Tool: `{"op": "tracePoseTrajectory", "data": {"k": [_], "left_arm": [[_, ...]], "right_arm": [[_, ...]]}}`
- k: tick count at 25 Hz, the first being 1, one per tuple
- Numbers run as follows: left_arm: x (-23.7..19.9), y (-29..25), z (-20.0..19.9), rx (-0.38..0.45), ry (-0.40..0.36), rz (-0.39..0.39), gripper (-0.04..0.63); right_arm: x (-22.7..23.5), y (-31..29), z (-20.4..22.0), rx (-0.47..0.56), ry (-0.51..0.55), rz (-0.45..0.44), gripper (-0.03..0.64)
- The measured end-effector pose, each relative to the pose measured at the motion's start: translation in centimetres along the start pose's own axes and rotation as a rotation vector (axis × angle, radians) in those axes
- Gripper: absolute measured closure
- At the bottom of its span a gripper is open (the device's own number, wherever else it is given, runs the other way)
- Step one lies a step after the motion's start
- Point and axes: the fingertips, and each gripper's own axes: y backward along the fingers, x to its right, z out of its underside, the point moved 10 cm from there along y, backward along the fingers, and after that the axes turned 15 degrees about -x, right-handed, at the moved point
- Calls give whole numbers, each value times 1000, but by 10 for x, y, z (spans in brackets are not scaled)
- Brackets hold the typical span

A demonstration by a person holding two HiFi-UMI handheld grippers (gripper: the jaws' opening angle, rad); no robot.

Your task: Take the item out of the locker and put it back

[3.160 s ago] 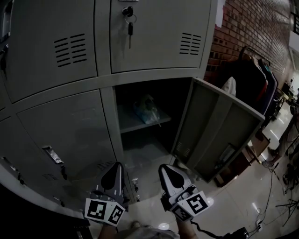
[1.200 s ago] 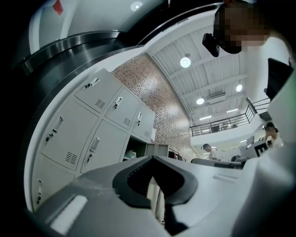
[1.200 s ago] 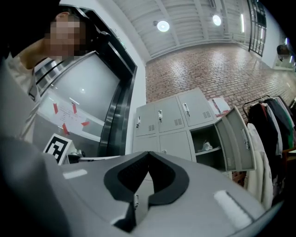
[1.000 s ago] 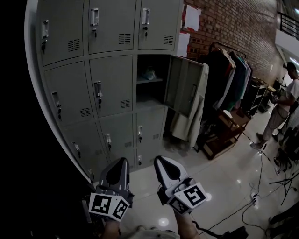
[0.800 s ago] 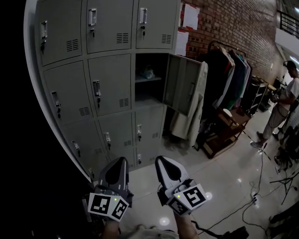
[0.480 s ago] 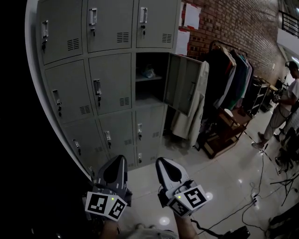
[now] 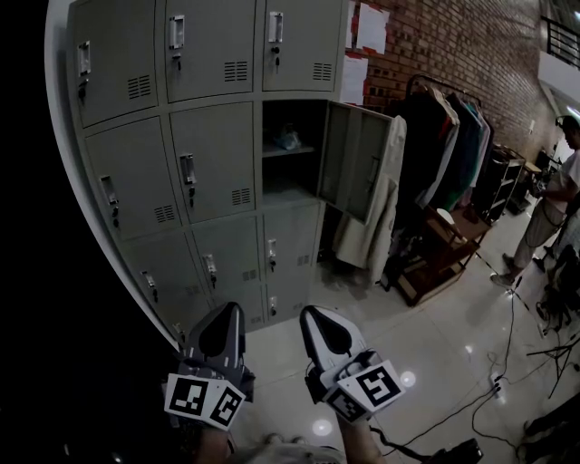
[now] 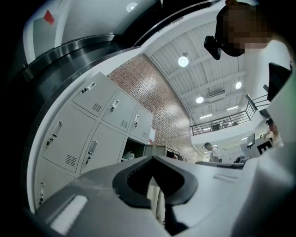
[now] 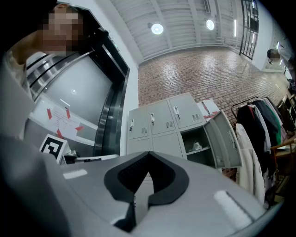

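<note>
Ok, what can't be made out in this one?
The item on the shelf of the open locker: too small and dim in every view to identify.
Space below that shelf: head view, lost in shadow.
The papers on the brick wall: head view, print too small.

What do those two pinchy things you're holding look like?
The left gripper and the right gripper are grey and pointed like beaks. Each has a dark, teardrop-shaped hollow on top. Behind each one sits a white cube, the left cube and the right cube, printed with black square markers.
</note>
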Motion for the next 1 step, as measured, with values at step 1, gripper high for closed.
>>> {"op": "tracePoseTrajectory", "data": {"k": [1], "left_arm": [[0,0,0,0,0,-1,591]], "right_arm": [[1,0,0,0,-2,0,615]]}}
